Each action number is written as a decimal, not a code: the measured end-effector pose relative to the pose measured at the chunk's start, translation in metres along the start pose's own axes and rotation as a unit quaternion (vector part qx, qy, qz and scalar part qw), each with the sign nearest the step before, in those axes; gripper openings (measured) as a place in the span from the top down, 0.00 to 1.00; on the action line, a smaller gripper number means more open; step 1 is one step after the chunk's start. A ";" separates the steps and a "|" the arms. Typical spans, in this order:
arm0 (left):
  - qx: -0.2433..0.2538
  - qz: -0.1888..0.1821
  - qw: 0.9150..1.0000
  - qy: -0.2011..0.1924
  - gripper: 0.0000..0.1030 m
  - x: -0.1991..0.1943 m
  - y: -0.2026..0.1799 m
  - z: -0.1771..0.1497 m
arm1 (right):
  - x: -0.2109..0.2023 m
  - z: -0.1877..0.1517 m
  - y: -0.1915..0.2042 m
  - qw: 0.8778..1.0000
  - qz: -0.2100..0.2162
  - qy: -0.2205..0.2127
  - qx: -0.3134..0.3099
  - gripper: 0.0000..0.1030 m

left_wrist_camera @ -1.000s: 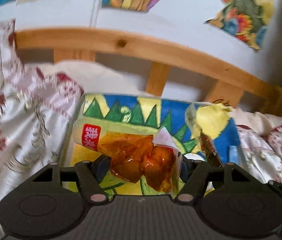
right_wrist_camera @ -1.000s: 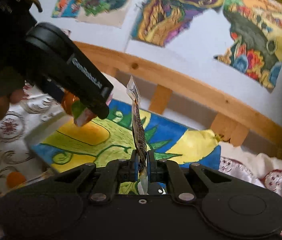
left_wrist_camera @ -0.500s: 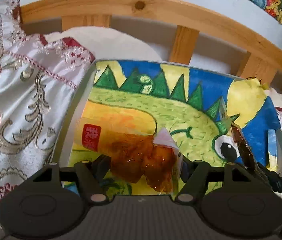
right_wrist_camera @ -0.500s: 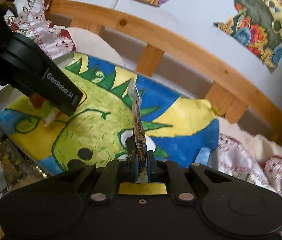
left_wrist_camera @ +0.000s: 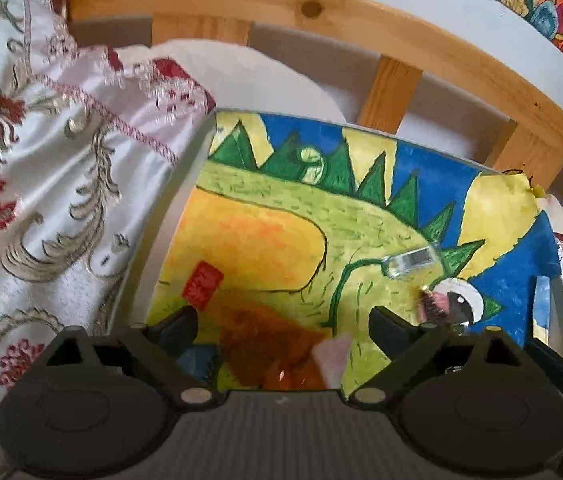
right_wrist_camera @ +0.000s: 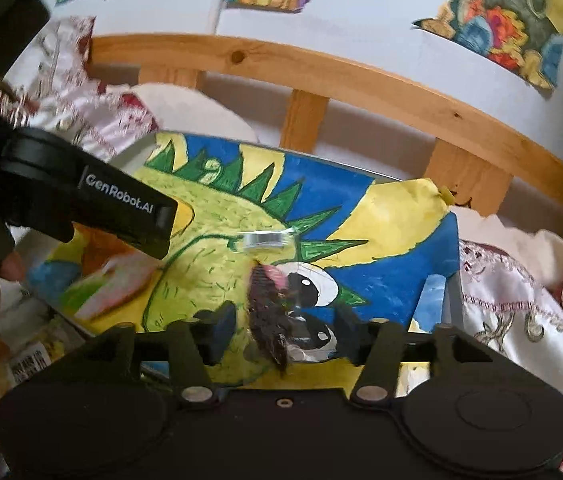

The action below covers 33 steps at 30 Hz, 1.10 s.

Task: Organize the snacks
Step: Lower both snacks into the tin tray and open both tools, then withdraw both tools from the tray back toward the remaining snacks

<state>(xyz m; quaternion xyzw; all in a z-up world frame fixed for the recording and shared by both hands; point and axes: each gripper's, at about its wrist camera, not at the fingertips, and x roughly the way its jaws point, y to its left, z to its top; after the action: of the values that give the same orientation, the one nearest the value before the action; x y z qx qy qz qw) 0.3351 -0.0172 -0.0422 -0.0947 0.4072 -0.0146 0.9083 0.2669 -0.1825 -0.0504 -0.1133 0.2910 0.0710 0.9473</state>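
Over the dinosaur tray (left_wrist_camera: 497, 216), both jaws have just been opening wide, freeing the orange snack (left_wrist_camera: 277, 356) and dark snack (right_wrist_camera: 269, 320); lift both grippers straight up so neither pack drags.

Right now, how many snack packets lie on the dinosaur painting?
2: an orange snack packet between the open left gripper; a dark snack packet between the open right gripper. Others may be hidden.

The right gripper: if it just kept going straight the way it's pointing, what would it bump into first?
Most likely the dark snack packet between the right gripper's just-opened fingers, lying on the dinosaur painting. Depth is hard to judge here.
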 end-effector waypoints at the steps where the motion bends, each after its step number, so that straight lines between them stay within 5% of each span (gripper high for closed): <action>1: 0.002 -0.001 1.000 -0.005 0.05 -0.003 0.000 0.001 | -0.004 0.001 -0.003 1.000 0.005 -0.003 0.015 0.35; 11: -0.003 0.010 0.996 -0.094 0.01 -0.063 0.011 -0.011 | -0.060 0.005 -0.023 0.992 0.017 -0.073 0.097 0.01; 24: 0.012 0.029 0.978 -0.208 0.00 -0.182 0.026 -0.055 | -0.163 0.004 -0.029 0.988 -0.009 -0.124 0.092 0.01; 33: 0.042 0.033 0.969 -0.243 0.00 -0.238 0.028 -0.116 | -0.238 -0.019 -0.017 0.977 -0.098 -0.179 0.065 0.01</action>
<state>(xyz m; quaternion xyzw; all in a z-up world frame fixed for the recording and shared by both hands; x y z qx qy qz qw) 0.0890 0.0161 0.0527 -0.0431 0.1764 0.0219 0.9831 0.0651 -0.2205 0.0725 -0.0648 0.1083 -0.0224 0.9918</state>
